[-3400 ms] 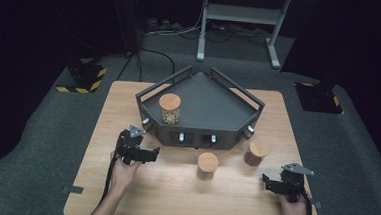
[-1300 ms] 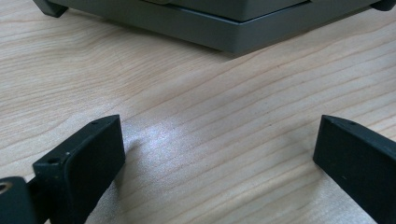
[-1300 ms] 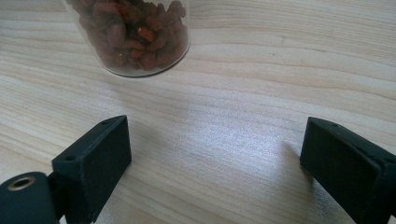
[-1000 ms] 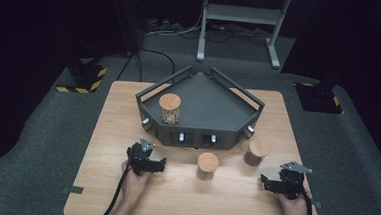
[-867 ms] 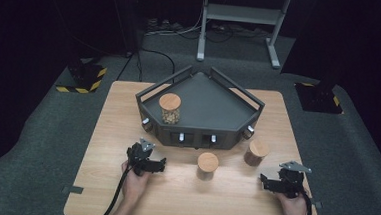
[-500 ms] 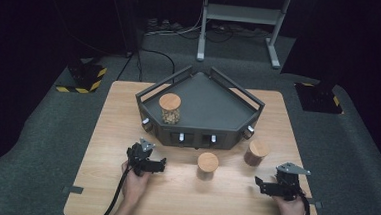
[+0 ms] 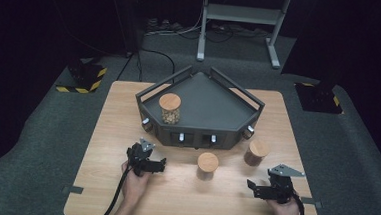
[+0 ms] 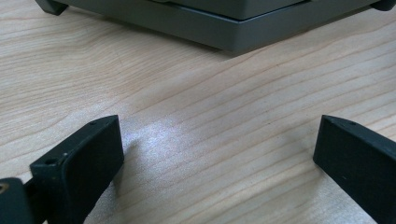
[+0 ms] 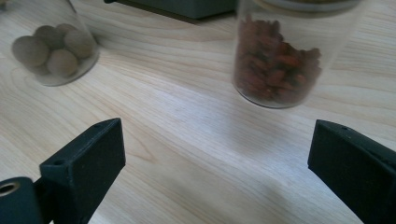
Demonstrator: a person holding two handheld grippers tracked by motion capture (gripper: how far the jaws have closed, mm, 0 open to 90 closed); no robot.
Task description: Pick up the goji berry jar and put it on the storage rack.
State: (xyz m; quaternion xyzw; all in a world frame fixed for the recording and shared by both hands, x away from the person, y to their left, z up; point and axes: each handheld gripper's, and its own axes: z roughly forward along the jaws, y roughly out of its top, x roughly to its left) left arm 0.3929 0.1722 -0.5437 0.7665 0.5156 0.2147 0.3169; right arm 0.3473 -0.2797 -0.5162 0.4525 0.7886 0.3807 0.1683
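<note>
While the right gripper [image 7: 254,185] hangs low over the near right part of the wooden table [image 7: 101,147], its jaws spread wide with nothing but bare wood between them, the jar of red dried berries [image 9: 280,60] stands just ahead of it — a glass jar with a wooden lid that shows in the high view as the right-hand jar [image 7: 257,152], close by the front corner of the dark grey tray [image 7: 251,103]. Those jaws have just been closing a little, though no pad touches anything yet; that looks like a hand sizing up the jar before reaching for it. A second jar [image 7: 207,165], holding pale round balls, stands to its left in front of the tray's knobs, well apart from the first, which leaves room to come at either one. A third jar [image 7: 170,108] already stands inside the tray at its left side, so the work seems to be loading jars into it. The left gripper [image 7: 162,164] rests near the tray's front, released and empty, jaws wide over bare wood — parked clear of the jars, it seems.
</note>
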